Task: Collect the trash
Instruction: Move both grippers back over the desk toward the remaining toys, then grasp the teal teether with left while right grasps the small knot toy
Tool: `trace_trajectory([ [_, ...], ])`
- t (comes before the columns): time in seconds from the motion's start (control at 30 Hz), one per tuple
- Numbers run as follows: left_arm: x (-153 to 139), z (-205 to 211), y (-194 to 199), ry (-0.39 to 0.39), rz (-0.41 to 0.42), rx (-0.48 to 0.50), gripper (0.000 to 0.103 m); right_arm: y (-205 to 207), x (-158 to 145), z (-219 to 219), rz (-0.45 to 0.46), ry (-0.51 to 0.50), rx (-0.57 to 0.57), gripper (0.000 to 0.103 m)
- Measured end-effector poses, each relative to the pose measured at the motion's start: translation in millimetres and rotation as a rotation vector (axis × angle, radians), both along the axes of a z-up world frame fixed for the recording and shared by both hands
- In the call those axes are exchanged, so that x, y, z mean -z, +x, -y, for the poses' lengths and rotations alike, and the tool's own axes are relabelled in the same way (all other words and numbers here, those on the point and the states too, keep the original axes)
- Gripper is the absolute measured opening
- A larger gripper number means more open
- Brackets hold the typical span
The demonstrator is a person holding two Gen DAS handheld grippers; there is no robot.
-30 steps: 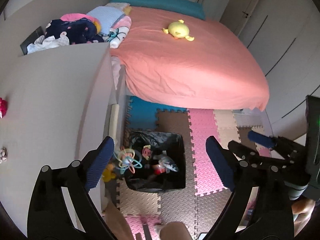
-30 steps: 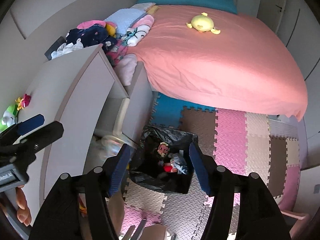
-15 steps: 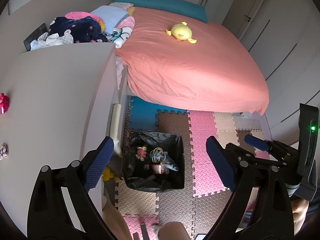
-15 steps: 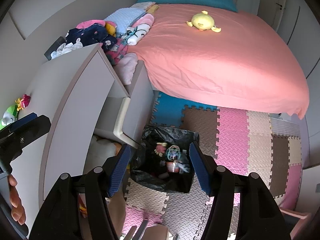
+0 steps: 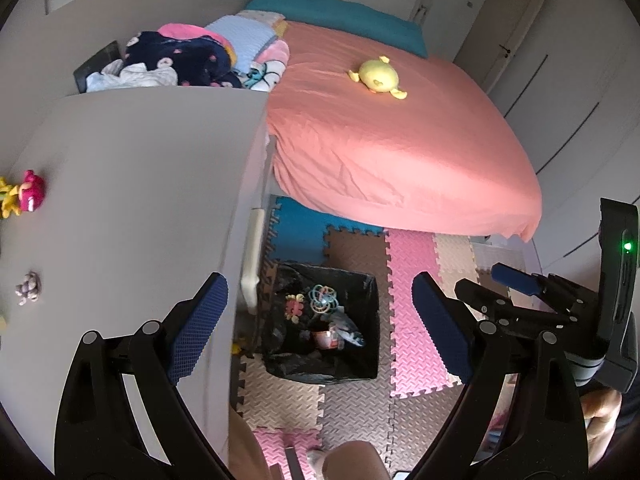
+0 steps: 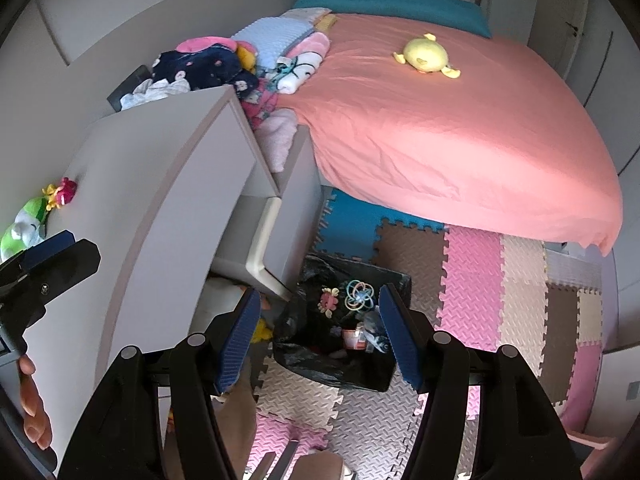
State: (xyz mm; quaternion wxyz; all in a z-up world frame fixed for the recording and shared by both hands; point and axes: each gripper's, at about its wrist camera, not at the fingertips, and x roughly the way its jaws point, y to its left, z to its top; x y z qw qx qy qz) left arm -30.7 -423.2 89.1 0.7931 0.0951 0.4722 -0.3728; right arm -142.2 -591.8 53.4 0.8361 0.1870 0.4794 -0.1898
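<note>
A bin lined with a black bag (image 5: 374, 320) stands on the floor mats beside the grey cabinet. Inside it lie a colourful ring toy (image 5: 324, 298), a pink flower toy (image 5: 294, 306) and a small cup. My left gripper (image 5: 318, 320) hangs high above the bin, open with nothing between its blue pads. In the right wrist view, my right gripper (image 6: 320, 336) is also open and empty above the bin (image 6: 396, 278), with the ring toy (image 6: 358, 294) far below. Each gripper shows at the edge of the other's view.
The grey cabinet top (image 5: 140, 200) carries a pink toy (image 5: 30, 196) and a small grey figure (image 5: 28, 288). A bed with a pink sheet (image 5: 400, 140) holds a yellow plush (image 5: 378, 76) and piled clothes (image 5: 180, 56). Foam mats (image 5: 412, 280) cover the floor. A drawer (image 6: 260, 240) stands open.
The ring toy was in the air beside the bin's left edge a second ago and now lies inside the bin. Both grippers have drifted a little, still open.
</note>
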Motion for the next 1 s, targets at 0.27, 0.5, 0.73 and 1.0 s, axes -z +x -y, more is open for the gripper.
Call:
trace_trajectory([
  [0.27, -8.3, -47.5, 17.1, 0.009, 0.052, -0.069, 0.092, 24.1, -17.9, -38.0, 0.015, -0.027, -0.069, 0.063],
  [0.5, -11.6, -116.8, 40.2, 0.021, 0.094, -0.19, 0.092, 59.5, -31.5, -93.7, 0.036, -0.045, -0.183, 0.063],
  [0.73, -12.8, -194.4, 63.5, 0.063, 0.127, -0.316, 0.092, 105.7, -29.1, -164.8, 0.037, -0.036, -0.321, 0.063],
  [1.0, -15.5, -286.2, 85.2, 0.064, 0.115, -0.494, 0.092, 145.0, -17.4, -239.6, 0.022, -0.02, -0.458, 0.063],
])
